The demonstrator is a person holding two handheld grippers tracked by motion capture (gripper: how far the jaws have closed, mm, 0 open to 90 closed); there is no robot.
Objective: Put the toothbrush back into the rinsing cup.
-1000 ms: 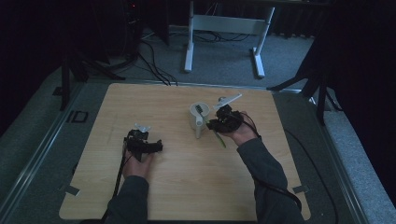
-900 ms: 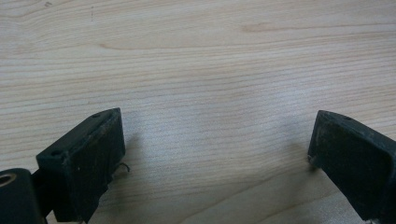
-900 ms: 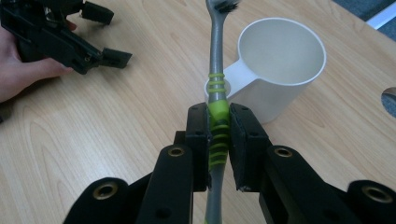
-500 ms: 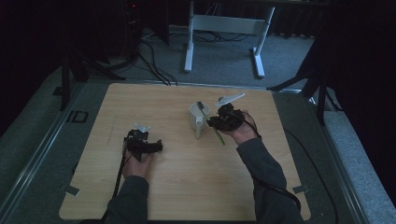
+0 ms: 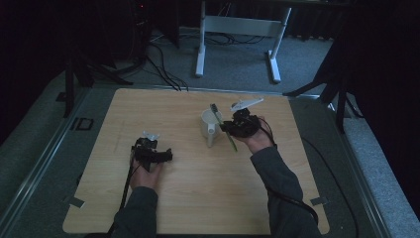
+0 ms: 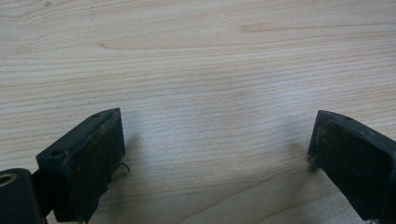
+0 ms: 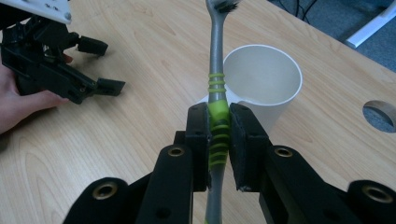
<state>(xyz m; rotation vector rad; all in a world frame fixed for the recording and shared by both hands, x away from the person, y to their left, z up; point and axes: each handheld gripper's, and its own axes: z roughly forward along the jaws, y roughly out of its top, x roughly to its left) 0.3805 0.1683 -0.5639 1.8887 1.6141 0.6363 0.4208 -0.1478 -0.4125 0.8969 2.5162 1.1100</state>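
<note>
On a pale wooden desk (image 5: 198,208), the left hand-held gripper (image 5: 157,154) rests at about 8 o'clock, jaws spread wide over bare wood. At 1 o'clock, the right hand-held gripper (image 7: 219,144) pinches a grey-and-green toothbrush (image 7: 216,93) by its ribbed green grip, bristles tilted toward the rim of a white plastic cup (image 7: 264,86) just beyond. The brush looks light, stiff and slick; that rubbery mid-handle seems the surest hold.

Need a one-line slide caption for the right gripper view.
Right gripper clamps a green-and-grey toothbrush beside a white cup on the wooden table.
</note>
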